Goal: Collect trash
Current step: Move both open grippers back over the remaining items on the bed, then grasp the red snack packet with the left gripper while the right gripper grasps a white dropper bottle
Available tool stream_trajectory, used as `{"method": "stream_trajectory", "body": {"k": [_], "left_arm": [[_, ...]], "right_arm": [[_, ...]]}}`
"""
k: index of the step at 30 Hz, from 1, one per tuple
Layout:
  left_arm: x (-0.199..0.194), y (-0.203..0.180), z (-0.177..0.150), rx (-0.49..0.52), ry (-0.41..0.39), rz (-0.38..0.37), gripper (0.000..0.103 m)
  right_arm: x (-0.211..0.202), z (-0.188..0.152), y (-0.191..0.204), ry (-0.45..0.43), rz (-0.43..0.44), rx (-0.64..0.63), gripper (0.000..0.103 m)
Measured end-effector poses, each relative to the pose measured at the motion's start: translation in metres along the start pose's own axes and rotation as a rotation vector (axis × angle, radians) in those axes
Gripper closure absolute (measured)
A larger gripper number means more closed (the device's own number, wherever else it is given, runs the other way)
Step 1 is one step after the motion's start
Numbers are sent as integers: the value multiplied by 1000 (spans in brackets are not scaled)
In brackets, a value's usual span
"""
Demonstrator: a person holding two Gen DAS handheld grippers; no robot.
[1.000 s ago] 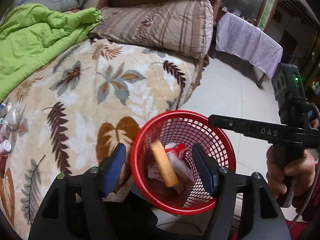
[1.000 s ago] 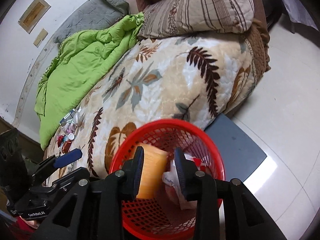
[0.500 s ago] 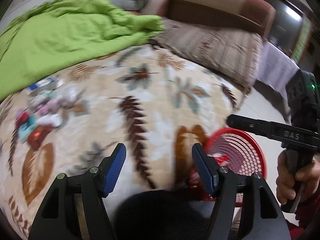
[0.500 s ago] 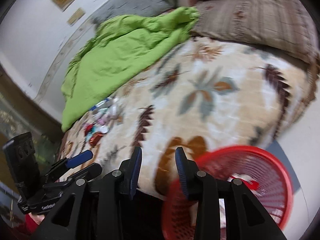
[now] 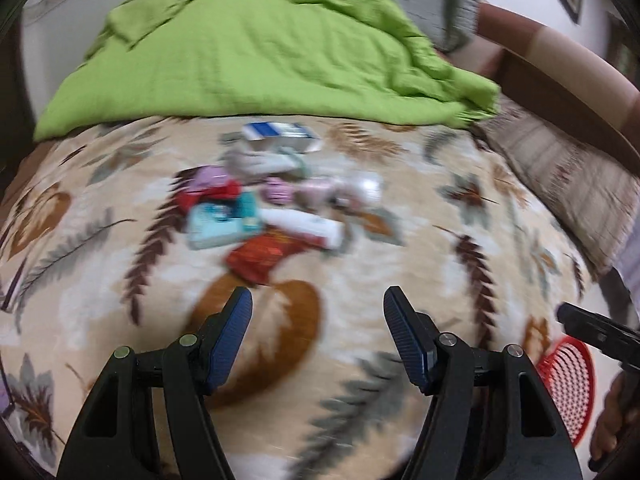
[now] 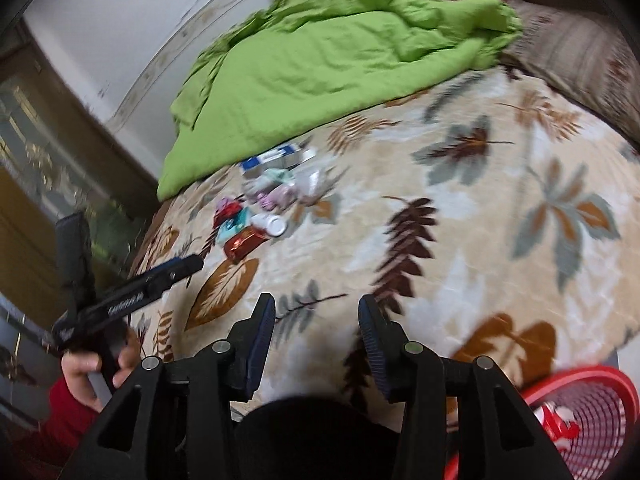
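Note:
A pile of trash (image 5: 272, 200) lies on the leaf-patterned blanket (image 5: 400, 240): a red wrapper (image 5: 260, 258), a teal packet (image 5: 220, 224), a white tube (image 5: 304, 226), a blue-and-white box (image 5: 280, 136) and pink pieces. It also shows in the right wrist view (image 6: 264, 204). My left gripper (image 5: 318, 312) is open and empty, just short of the red wrapper. My right gripper (image 6: 316, 320) is open and empty above the blanket, well short of the pile. The red mesh basket (image 6: 592, 408) stands at the bed's edge, lower right, with some trash inside.
A green quilt (image 5: 256, 48) lies bunched behind the pile. A striped pillow (image 5: 568, 172) and the brown headboard (image 5: 560, 80) are at the right. The left gripper shows in the right wrist view (image 6: 120, 300), held at the far left beside a wooden cabinet (image 6: 24, 200).
Both grippers swung left from the basket to the trash pile. The right gripper's jaws have opened wider. The orange packet it dropped is out of view.

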State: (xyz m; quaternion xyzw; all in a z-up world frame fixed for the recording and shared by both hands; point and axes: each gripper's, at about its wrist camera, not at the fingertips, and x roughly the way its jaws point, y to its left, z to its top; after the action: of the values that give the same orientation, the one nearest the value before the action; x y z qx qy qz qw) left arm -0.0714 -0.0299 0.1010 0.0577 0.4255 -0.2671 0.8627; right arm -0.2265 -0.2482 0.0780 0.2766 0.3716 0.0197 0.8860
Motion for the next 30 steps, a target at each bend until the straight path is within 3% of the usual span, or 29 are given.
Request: {"method": "stream_trajectory", "body": {"k": [7,16,25,27,30], "left_arm": [[34,53,12,-29,37,64,36],[80,84,27,4,86,12,36],[110,57,31,114,124,-49,36],[118,48,27,143,142,-37,47],[127,45,23,141,148,5,54]], "right_arm": [[24,11,24,24,26,-58,56],[47,17,17,60,20,-42,55],[68,30,15,78,23,-42,55],[72,34,18,80,29,-47,55],[79,40,23,81,36,-67,55]]}}
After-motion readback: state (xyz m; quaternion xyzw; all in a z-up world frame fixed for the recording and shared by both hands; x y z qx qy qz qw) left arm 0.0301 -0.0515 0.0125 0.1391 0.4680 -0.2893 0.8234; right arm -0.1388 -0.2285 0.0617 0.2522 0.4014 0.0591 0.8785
